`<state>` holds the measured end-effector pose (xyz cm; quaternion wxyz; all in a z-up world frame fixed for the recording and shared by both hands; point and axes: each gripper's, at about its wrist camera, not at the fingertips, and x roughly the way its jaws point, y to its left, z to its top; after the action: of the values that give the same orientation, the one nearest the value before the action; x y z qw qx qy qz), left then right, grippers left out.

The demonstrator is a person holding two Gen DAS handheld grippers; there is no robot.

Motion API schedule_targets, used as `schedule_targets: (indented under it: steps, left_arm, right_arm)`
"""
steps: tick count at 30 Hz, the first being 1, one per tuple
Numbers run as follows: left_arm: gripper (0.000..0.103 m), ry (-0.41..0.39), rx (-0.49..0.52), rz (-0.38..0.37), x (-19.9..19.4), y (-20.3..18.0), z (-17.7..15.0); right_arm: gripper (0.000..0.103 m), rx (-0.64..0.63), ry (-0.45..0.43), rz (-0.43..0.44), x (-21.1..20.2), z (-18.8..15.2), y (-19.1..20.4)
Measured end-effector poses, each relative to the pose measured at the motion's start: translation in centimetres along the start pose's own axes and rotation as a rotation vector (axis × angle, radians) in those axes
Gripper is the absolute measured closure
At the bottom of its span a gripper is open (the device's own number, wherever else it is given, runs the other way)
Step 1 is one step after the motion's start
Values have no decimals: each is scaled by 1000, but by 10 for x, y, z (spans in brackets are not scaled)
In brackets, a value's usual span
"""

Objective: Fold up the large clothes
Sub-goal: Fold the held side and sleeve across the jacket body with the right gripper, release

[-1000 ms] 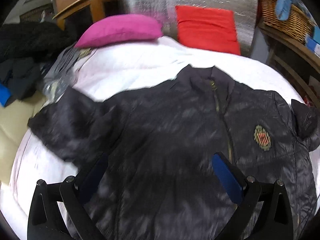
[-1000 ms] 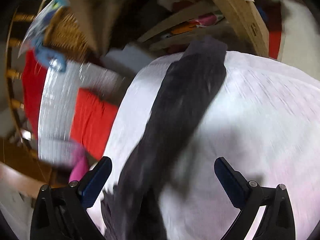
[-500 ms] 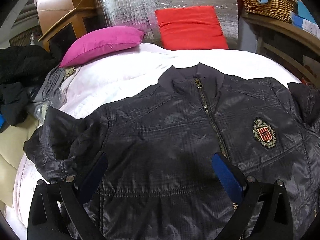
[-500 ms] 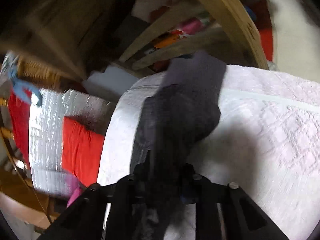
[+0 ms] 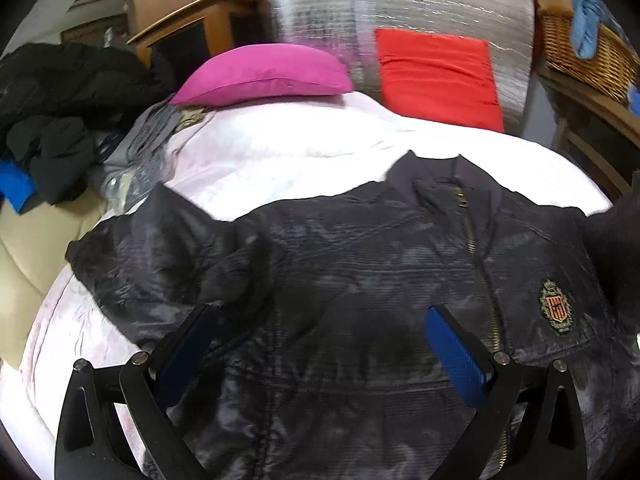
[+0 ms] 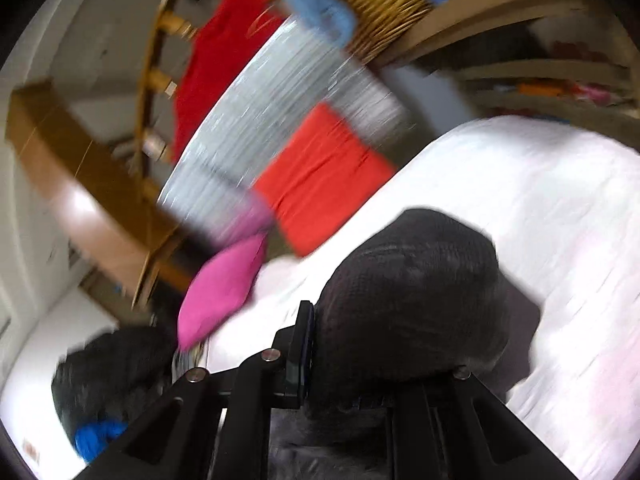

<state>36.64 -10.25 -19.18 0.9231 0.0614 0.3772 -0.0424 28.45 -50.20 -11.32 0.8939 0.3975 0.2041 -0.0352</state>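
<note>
A dark quilted jacket (image 5: 360, 264) lies face up on the white bed cover (image 5: 280, 152), zipped, with a crest badge (image 5: 554, 312) on the chest. My left gripper (image 5: 320, 316) hovers open over the jacket's front, nothing between its blue pads. Its far sleeve (image 5: 132, 256) lies crumpled at the left. The other sleeve (image 6: 412, 280) is bunched between the jaws of my right gripper (image 6: 380, 360), which are closing on it, and it hangs lifted off the bed. In the left wrist view that raised sleeve (image 5: 616, 264) shows as a dark shape at the right edge.
A pink pillow (image 5: 264, 76) and a red cushion (image 5: 436, 76) lean at the bed's head against a silver foil pad (image 5: 360, 12). A wicker basket (image 5: 588, 48) sits on wooden shelves at the right. Dark clothes (image 5: 60, 120) are piled at the left.
My right gripper went from wide open to closed on the sleeve, then rose and rolled with it. The left gripper's view swayed a little over the jacket; its jaws stayed open.
</note>
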Motion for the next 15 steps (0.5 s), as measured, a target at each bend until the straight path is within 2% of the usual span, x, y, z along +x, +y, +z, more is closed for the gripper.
schedule_targets:
  steps: [4,8,10,12,13,15]
  left_arm:
    - [0,9,-6,-4,-2,7,-2]
    - [0,-5,3,1,-7,7,-2]
    - [0,-6,9,-1,-9,4,-2]
    - [0,-10,21,-13,-12,-3,-1]
    - [0,-14,31,-18,-13,-7,-2]
    - [0,-27,67,-31,-18,-20,-2]
  right_arm:
    - [87,-22,141,36,17,-57,23]
    - [85,39,294,23,34,-105,13]
    - [82,114,376,12,41,-119,3]
    - [79,179,414,20,45,-117,-5]
    - [72,202,413,35,47,-110,-5]
    - [24,247,405,84,39,-104,-8]
